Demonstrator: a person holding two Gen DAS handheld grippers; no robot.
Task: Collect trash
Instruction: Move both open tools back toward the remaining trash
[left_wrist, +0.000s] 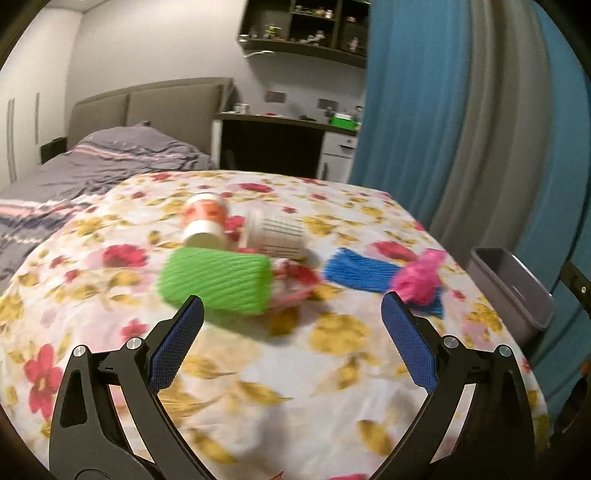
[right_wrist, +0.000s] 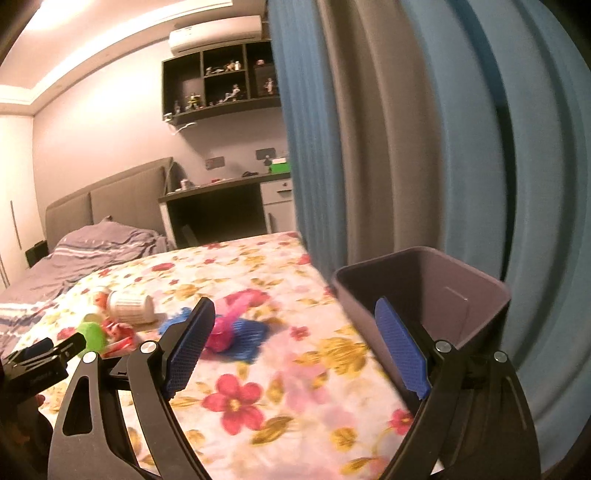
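On the floral sheet (left_wrist: 295, 369): green foam net (left_wrist: 218, 278).

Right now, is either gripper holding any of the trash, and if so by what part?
Nothing is held. The left gripper and right gripper are both open and empty.

Grey-headboard bed (left_wrist: 110, 155), dark desk (left_wrist: 273, 140) (blue curtain (left_wrist: 424, 92) beside), wall shelf (right_wrist: 221, 81).

Floral sheet (left_wrist: 295, 369), green ribbed roll (left_wrist: 218, 278), grey bin (right_wrist: 461, 295)
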